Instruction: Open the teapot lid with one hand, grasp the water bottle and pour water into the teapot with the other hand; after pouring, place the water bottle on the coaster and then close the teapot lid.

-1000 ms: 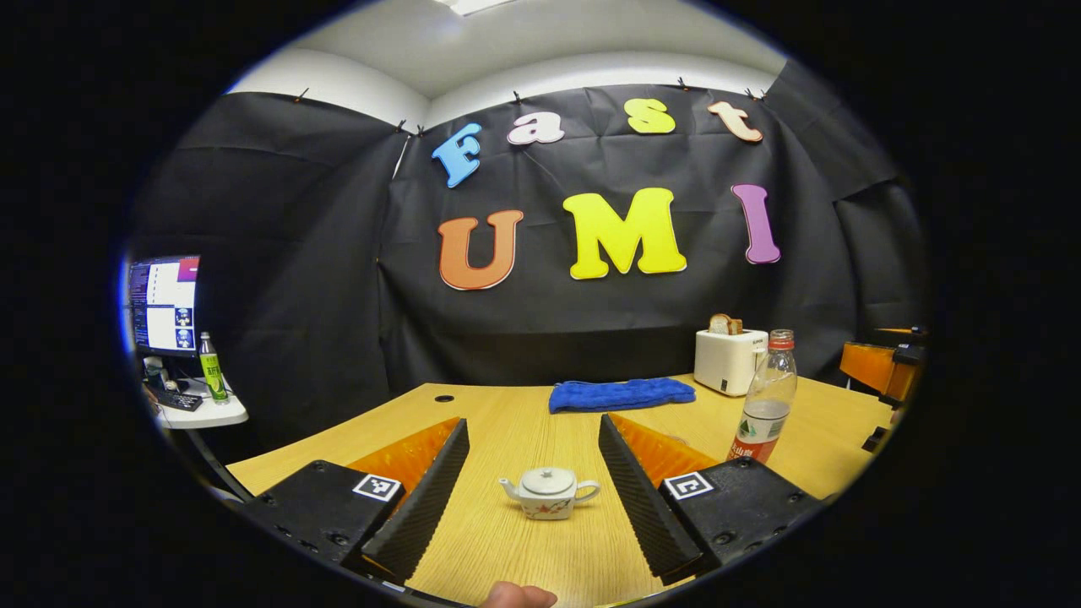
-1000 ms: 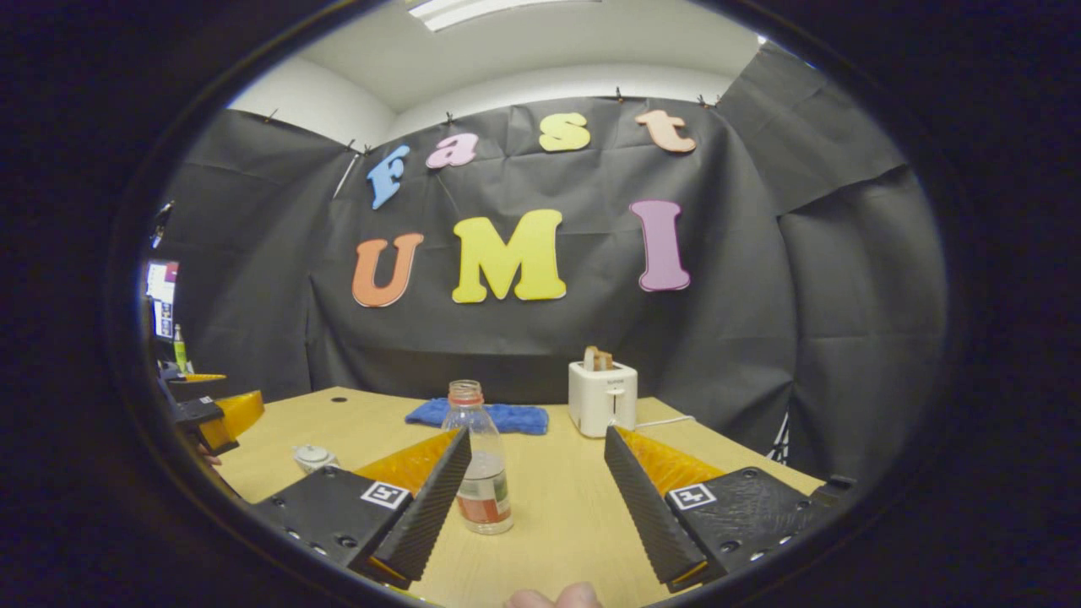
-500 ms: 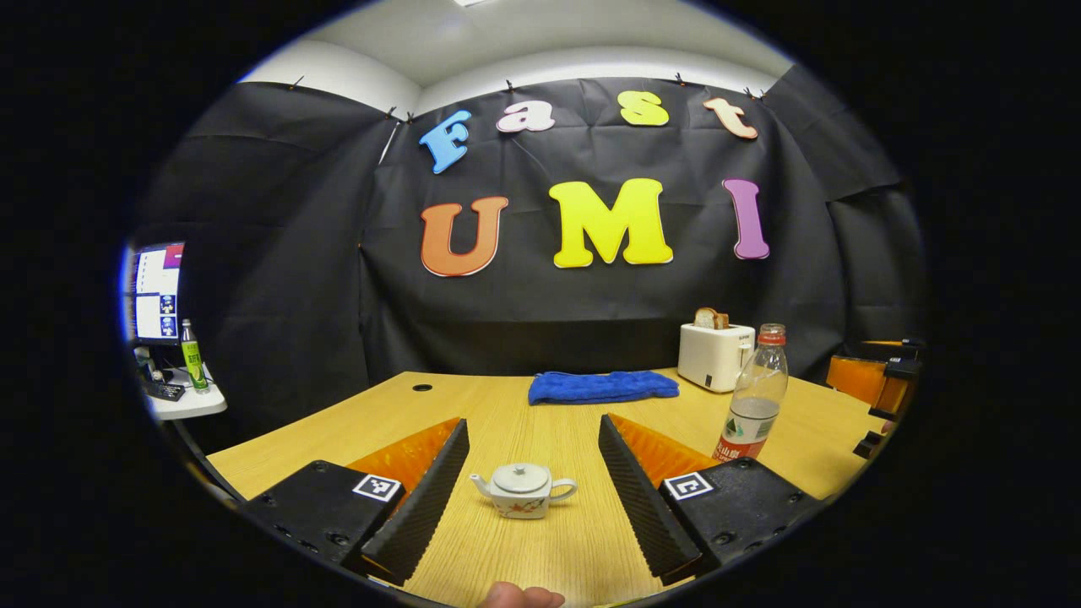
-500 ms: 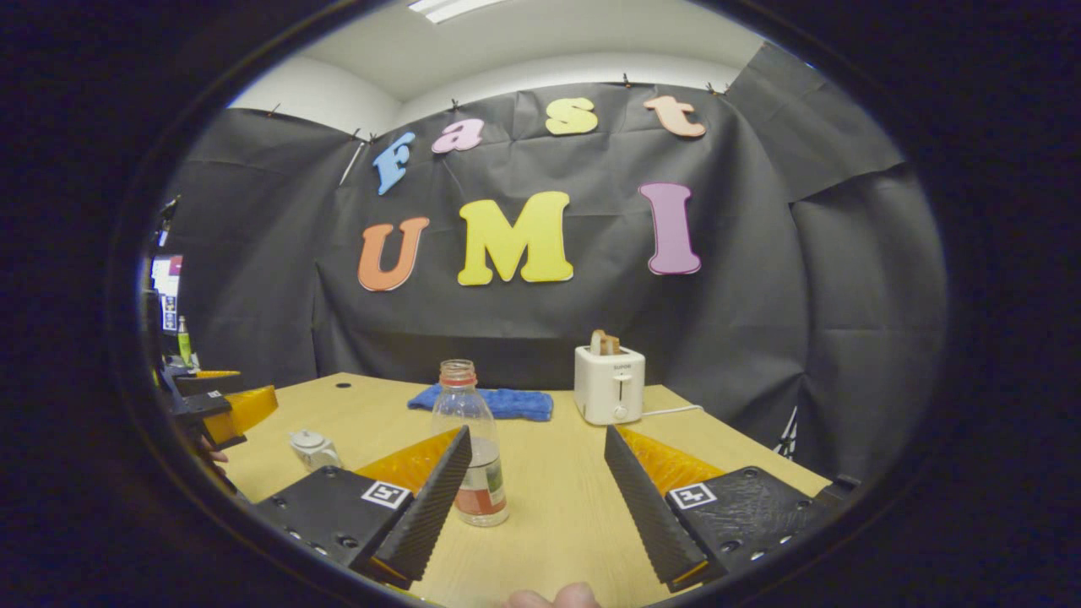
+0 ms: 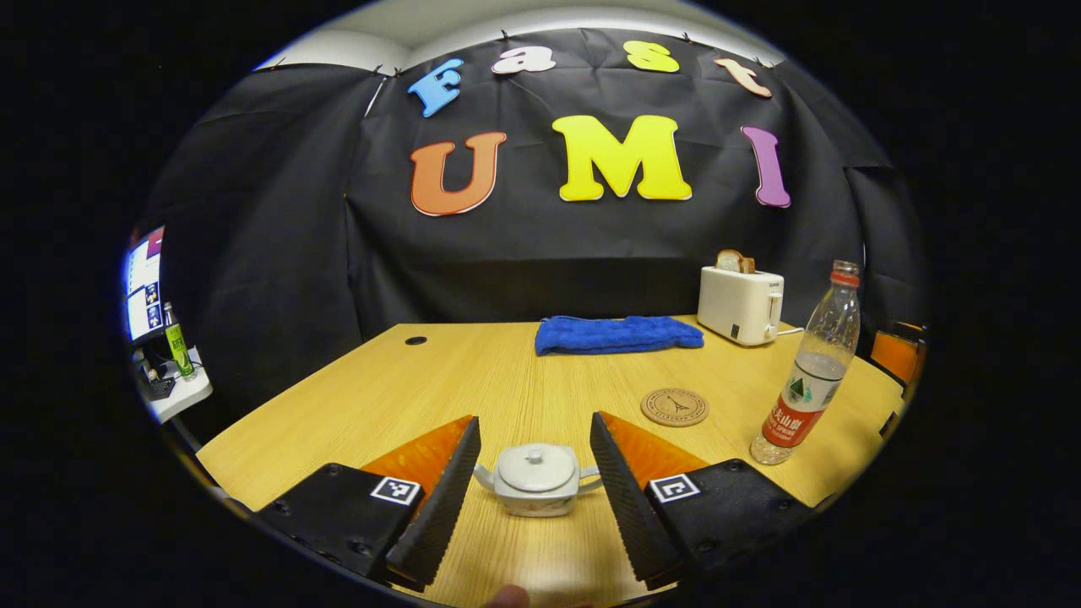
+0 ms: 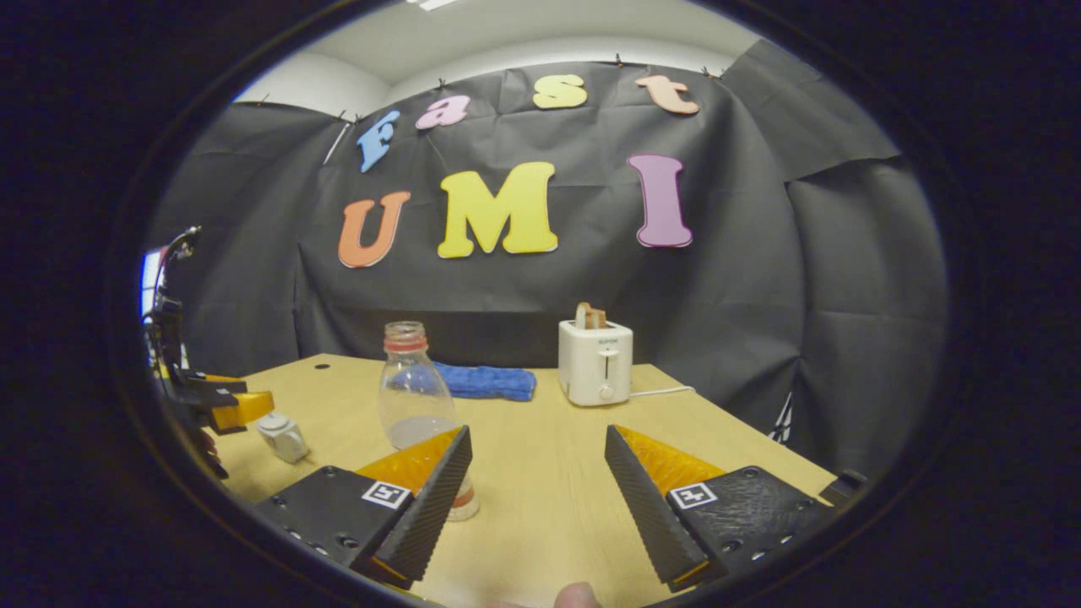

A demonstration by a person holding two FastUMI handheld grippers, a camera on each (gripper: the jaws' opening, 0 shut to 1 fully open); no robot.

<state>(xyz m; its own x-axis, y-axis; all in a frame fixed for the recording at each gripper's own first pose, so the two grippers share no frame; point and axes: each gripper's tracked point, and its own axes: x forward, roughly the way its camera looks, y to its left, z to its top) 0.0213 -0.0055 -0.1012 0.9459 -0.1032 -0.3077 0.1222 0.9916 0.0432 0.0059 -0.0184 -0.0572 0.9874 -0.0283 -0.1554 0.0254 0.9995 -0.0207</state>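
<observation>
Small white teapot [image 5: 537,480] on wooden table [image 5: 473,371], lid on, bracketed by left gripper [image 5: 534,498], jaws spread, likely lining up on the lid. Right of teapot: coaster [image 5: 674,406], then water bottle [image 5: 806,367], approached by right gripper [image 6: 537,507], also spread wide.

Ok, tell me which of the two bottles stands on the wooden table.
The clear water bottle with the red cap, right of the coaster. The green bottle stands on a separate white side table at far left.

Glossy ceramic teapot [image 5: 535,480], wood-grain table [image 5: 473,380]
</observation>
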